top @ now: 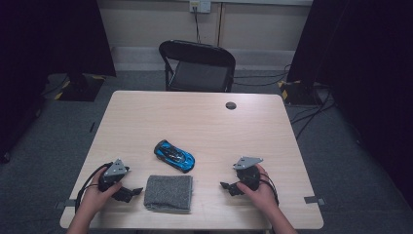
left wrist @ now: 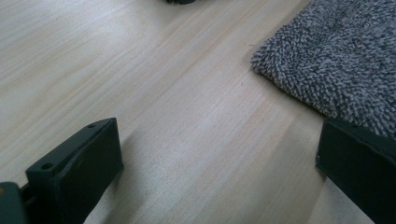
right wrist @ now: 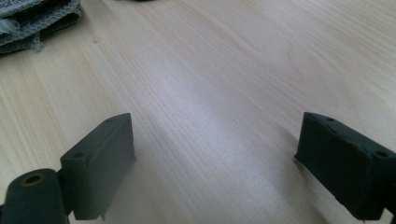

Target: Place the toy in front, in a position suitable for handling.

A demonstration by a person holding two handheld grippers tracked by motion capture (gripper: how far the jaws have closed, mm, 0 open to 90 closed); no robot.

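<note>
With both grippers, left (top: pixel 130 193) and right (top: pixel 228 186), wide open and empty, I risk bunching the grey cloth (top: pixel 169 192) (nudging the toy car (top: pixel 174 156)).

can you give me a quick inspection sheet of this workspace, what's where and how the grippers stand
surface: light wood table, round dark cap near far edge
job's things: blue toy car mid-table; folded grey cloth just in front of it
clutter: nothing seen
grippers: left gripper open, beside the cloth; right gripper open, over bare wood; both empty
cables: floor cables at far right; wall lead
surroundings: black folding chair behind table, dark curtains
</note>
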